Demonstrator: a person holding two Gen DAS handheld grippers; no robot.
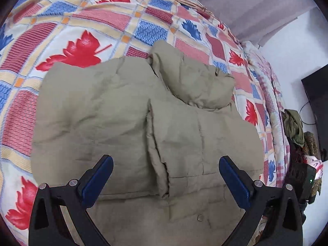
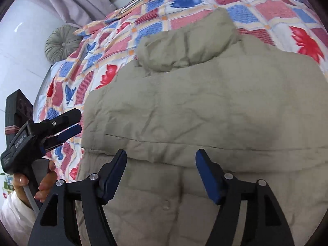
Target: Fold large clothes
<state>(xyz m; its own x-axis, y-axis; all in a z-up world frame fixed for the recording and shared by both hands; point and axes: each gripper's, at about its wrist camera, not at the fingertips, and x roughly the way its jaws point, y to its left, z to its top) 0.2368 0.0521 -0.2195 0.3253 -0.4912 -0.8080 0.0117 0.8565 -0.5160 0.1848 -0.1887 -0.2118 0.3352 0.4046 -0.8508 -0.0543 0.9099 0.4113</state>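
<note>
A khaki padded jacket (image 1: 127, 110) lies flat on the bed, its puffy collar (image 1: 196, 82) towards the far side and one panel folded over the middle. My left gripper (image 1: 166, 162) hovers over the jacket's near part, open, with nothing between its blue pads (image 1: 100, 176). In the right wrist view the same jacket (image 2: 205, 102) fills the frame, collar (image 2: 184, 45) at the top. My right gripper (image 2: 161, 153) stands open above the jacket's lower half, its pads clear of the cloth. The left gripper (image 2: 79, 121) shows there beside the jacket's left edge, held by a hand (image 2: 45, 184).
A patchwork quilt (image 1: 82, 30) with red and blue leaves covers the bed. A round grey cushion (image 2: 61, 43) lies at the bed's far corner near a curtain. Beside the bed stand a pile of clothes (image 1: 295, 127) and a dark screen (image 1: 317, 106).
</note>
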